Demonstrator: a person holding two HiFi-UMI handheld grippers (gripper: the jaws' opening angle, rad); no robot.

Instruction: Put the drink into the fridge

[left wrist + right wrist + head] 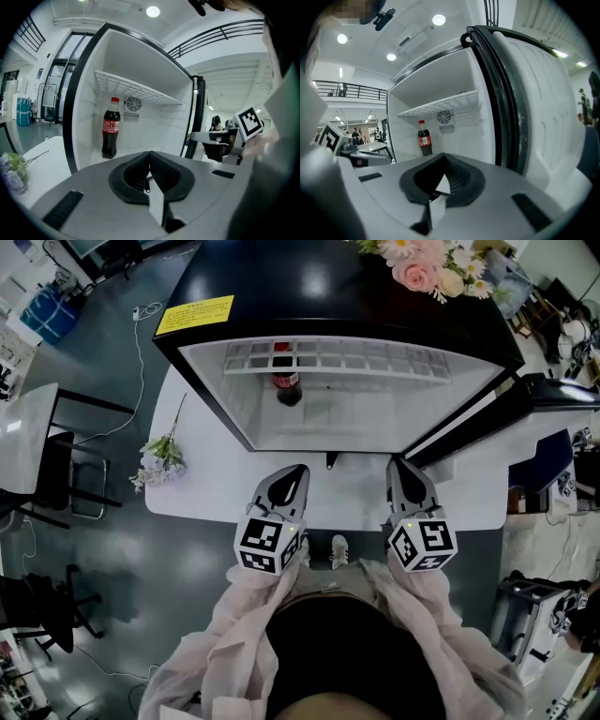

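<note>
Grey left claw (296, 471) and right claw (401, 465), both closed and empty, point side by side at the open fridge (356, 423); the red-capped bottle (287, 382) stands upright inside, under the wire shelf (375, 358).

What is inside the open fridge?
One cola bottle stands upright on the fridge floor, under a wire shelf, beside the back vent. The shelf looks bare, though its wires partly cover its top.
</note>
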